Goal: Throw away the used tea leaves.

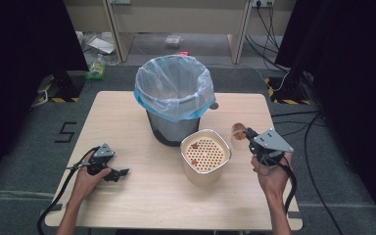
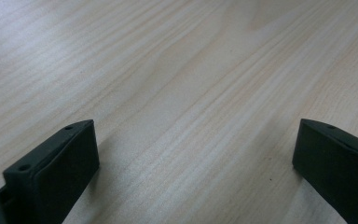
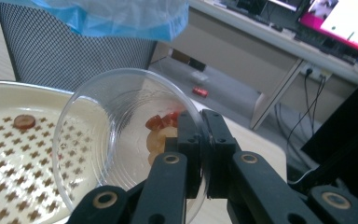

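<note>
Scene: a pale wooden table seen from above, a person's forearms entering from the bottom edge.
Work in hand: food scraps in a clear plastic cup look set to be tipped out, judging by the tilt.
Where the cup is: right of centre in the high view, just beside a cream strainer container, tilted with its mouth toward that container.
Right gripper: clamped on the cup's rim, one jaw inside the wall and one outside, at lower centre of its own view.
Left gripper: jaws spread wide apart with nothing between them, resting low over bare wood at lower left of the high view.
Cup contents: a few red and pale yellow food pieces lying against the lower wall near the jaws.
Strainer container: a perforated insert with one small brownish slice on it.
Bin: a dark mesh wastebasket with a translucent blue-edged bag, behind the container at centre.
Handling: the cup is probably light, thin and springy; a hard squeeze could buckle or crack the wall, and smooth plastic may slip. The rim is the stiffest place to hold.
Hard to make out: what kind of food the pieces are; the cup's base is blurred and partly behind the jaws; the container's depth beneath the insert is hidden.
</note>
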A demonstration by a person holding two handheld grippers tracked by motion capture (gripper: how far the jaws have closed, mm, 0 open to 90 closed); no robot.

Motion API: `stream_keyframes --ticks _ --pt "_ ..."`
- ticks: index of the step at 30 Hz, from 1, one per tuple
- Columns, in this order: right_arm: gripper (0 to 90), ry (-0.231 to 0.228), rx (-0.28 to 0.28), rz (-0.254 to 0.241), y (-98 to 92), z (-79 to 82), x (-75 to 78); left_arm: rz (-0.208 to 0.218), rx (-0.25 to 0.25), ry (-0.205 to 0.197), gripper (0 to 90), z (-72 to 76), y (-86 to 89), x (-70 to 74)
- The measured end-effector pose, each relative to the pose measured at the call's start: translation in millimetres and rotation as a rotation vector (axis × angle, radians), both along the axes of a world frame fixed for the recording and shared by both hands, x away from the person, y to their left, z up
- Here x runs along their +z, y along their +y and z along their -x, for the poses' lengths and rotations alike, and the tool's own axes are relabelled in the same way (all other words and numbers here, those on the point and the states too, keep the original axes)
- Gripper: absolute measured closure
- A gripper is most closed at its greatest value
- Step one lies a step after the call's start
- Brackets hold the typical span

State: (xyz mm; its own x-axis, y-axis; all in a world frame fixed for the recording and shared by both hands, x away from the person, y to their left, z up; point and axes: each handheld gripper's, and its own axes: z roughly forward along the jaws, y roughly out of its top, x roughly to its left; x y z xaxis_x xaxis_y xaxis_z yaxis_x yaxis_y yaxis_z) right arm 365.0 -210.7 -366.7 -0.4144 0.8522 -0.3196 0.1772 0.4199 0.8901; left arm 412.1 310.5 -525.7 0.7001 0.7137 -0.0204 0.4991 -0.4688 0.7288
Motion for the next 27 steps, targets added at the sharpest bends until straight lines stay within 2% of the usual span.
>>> stream_keyframes --ticks 6,10,13,18,27 --pt "87.4 -0.056 0.027 0.086 23.2 -9.0 5.9 0.0 0.0 0.0 0.0 0.0 0.0 0.0" --pt "87.5 -0.126 0.024 0.159 37.6 -11.4 8.3 0.0 0.0 0.0 0.0 0.0 0.0 0.0" --pt "87.4 -0.152 0.027 0.18 43.9 -12.1 8.6 0.0 0.0 0.0 0.0 0.0 0.0 0.0" --pt "87.4 -0.206 0.021 0.245 58.9 -14.7 4.8 0.0 0.0 0.0 0.0 0.0 0.0 0.0" --pt "87.5 -0.356 -0.007 0.313 73.9 -11.2 -5.6 0.0 0.0 0.0 0.0 0.0 0.0 0.0"
